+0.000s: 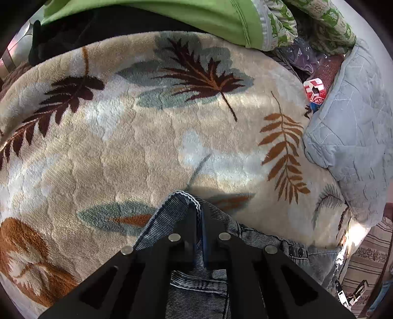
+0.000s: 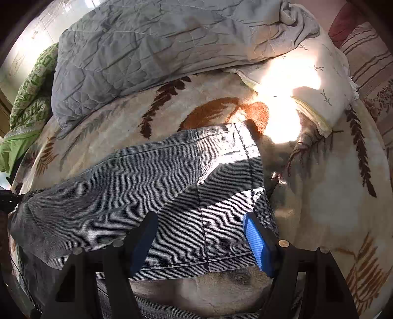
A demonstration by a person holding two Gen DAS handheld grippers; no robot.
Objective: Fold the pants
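Observation:
The pants point(image 2: 152, 186) are blue-grey striped denim, lying across a cream leaf-patterned blanket point(image 2: 326, 196). In the right wrist view the leg ends lie folded over with a hem near the bottom. My right gripper point(image 2: 200, 220) is open, its blue-padded fingers point(image 2: 256, 243) spread wide just above the leg fabric, holding nothing. In the left wrist view my left gripper point(image 1: 199, 208) is shut on a raised edge of the pants point(image 1: 172, 216) near the waistband, whose snap buttons point(image 1: 296, 250) show to the right.
A grey quilted cover point(image 1: 351, 137) lies at the right of the left wrist view and at the back of the right wrist view point(image 2: 137, 54). Green bedding point(image 1: 196, 17) is piled at the far edge. A pale pillow point(image 2: 319, 86) sits in sunlight.

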